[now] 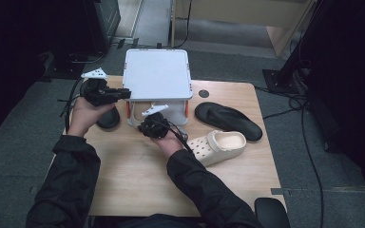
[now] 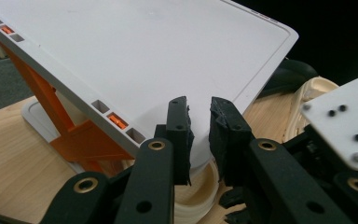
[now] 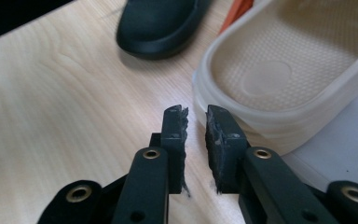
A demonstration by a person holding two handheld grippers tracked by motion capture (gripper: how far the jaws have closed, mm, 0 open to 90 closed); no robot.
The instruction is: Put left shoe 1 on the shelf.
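No legible writing; plain white rack [image 1: 158, 73]

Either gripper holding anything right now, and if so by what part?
Nothing held. Left gripper jaws stand slightly apart with only air between; right gripper likewise, just short of the cream clog heel rim.

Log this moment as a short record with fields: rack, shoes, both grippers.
rack: white two-tier shoe rack with orange struts, at the table's far edge
cream shoes: one clog on the table right of the rack; another lying on the rack's bottom shelf
black shoes: one sandal right of the rack, one left of it
left gripper: jaws slightly apart, nothing between them, at the rack's top shelf
right gripper: jaws slightly apart, empty, just short of the cream shoe's heel
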